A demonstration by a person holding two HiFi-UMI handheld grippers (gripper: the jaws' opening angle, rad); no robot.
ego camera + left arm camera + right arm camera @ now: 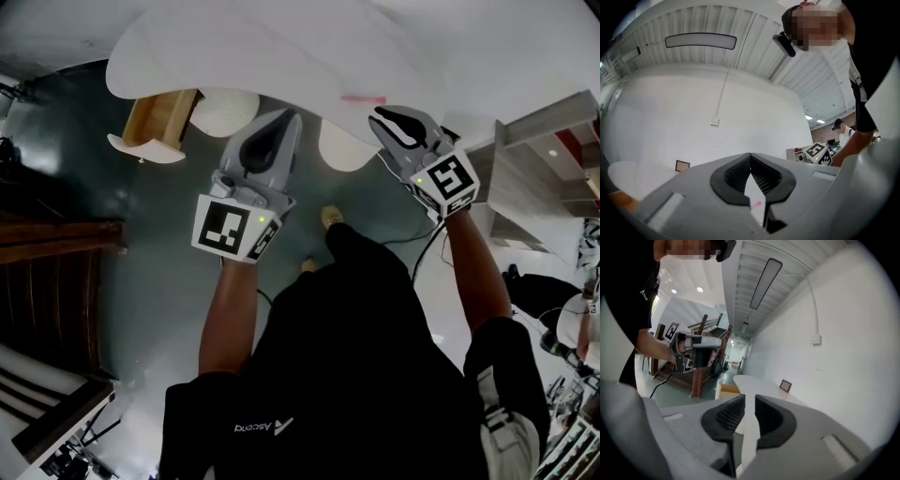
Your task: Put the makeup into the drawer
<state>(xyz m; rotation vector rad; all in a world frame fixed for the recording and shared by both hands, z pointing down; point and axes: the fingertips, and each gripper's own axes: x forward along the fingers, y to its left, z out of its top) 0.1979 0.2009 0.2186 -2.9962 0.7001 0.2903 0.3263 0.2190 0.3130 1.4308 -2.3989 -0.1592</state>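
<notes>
Visibly, left claw (290, 118) closed, right claw (378, 118) ajar — one pink stick (363, 98), perhaps makeup.

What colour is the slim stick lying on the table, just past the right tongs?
Pink. The slim stick shows best in the head view, on the white table.

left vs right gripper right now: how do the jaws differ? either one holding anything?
Left gripper: jaw tips meet, so it is shut. Right gripper: tips stand apart with a narrow gap, so it is open.
Below the left gripper's tips, a small pink item shows lying on the white table. The right gripper's gap shows only table.
Shared: both are empty, grey with black pads, and point toward the table.
</notes>
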